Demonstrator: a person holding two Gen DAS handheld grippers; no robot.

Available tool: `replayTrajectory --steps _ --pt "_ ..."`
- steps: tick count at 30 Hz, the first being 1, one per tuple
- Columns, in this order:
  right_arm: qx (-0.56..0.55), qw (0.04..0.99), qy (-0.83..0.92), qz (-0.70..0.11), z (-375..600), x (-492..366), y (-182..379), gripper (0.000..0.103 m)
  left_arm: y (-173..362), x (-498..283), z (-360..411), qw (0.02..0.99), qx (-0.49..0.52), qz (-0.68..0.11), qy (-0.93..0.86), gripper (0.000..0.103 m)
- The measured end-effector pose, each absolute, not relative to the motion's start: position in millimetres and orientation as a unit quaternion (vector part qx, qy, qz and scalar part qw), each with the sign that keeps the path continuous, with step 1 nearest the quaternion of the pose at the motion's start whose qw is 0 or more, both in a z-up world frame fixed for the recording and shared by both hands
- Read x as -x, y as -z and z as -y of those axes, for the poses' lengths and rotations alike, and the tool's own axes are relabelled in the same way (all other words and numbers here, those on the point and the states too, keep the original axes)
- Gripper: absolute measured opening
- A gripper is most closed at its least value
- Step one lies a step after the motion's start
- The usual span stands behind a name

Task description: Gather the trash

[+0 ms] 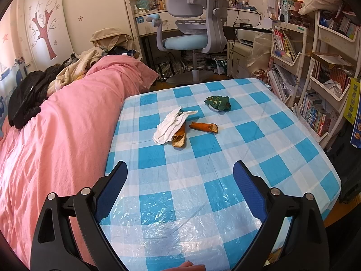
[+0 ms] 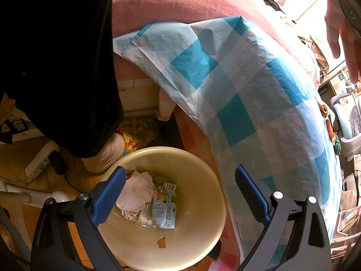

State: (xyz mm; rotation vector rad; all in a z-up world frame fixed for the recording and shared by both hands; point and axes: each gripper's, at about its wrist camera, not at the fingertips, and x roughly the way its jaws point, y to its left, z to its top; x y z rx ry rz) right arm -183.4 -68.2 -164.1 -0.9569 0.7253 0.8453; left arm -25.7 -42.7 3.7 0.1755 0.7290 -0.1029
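Observation:
In the left wrist view a crumpled white tissue [image 1: 170,125], two orange peel pieces [image 1: 179,138] [image 1: 204,127] and a green wrapper [image 1: 218,103] lie on the blue-and-white checked tablecloth [image 1: 225,169]. My left gripper [image 1: 180,169] is open and empty, above the cloth's near part, short of the trash. In the right wrist view my right gripper [image 2: 180,176] is open and empty over a cream waste bin [image 2: 203,180] on the floor. The bin holds white tissues [image 2: 137,189] and a small drink carton [image 2: 164,205].
A pink duvet [image 1: 56,135] covers the bed left of the table. A grey desk chair [image 1: 194,22] stands behind the table, with crowded bookshelves [image 1: 315,67] at the right. The person's dark sleeve [image 2: 56,56] hangs near the bin; the cloth's edge [image 2: 225,79] drapes above it.

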Motion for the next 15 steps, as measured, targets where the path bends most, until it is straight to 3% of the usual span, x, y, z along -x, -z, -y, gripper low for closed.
replayTrajectory --steps 15 --pt "0.434 0.744 -0.386 -0.330 67.6 183.6 163.1 0.093 -4.1 27.4 38.0 0.930 -0.090 -0.354 0.049 0.091"
